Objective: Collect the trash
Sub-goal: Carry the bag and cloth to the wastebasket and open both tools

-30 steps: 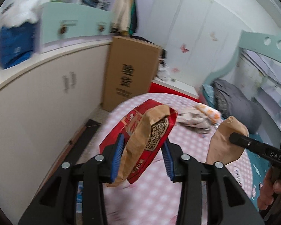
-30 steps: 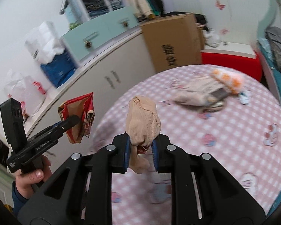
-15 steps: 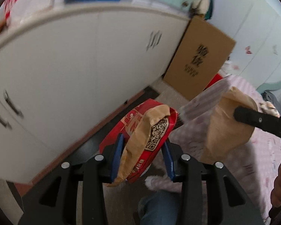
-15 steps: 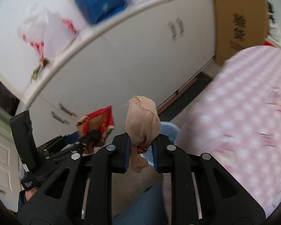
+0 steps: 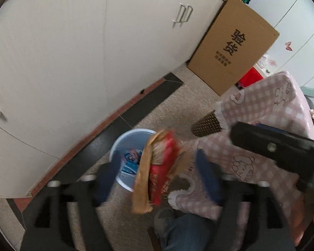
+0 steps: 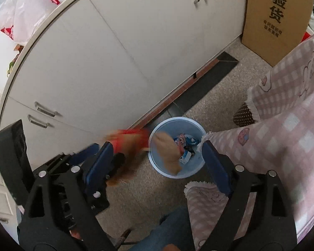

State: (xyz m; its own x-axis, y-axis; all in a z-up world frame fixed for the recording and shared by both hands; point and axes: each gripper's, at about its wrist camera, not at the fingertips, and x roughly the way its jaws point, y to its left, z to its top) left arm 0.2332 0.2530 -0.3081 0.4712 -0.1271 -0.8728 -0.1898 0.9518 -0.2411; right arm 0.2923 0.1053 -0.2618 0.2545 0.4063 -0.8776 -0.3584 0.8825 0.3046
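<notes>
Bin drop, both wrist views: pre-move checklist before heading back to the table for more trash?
1. Left tool letting go: ok, jaws opening, pads clear of the red-and-brown snack bag.
2. Right tool letting go: ok, jaws opening, tan crumpled paper loose between them.
3. Tan paper lined up with the blue bin: ok, over the opening.
4. Snack bag lined up with the bin: cannot tell, blurred near the rim.
5. Both pieces landed inside: cannot tell, mid-fall.

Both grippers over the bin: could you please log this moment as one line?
left gripper opening, red wrapper dropping | right gripper opening, tan wad falling | blue bin below
</notes>
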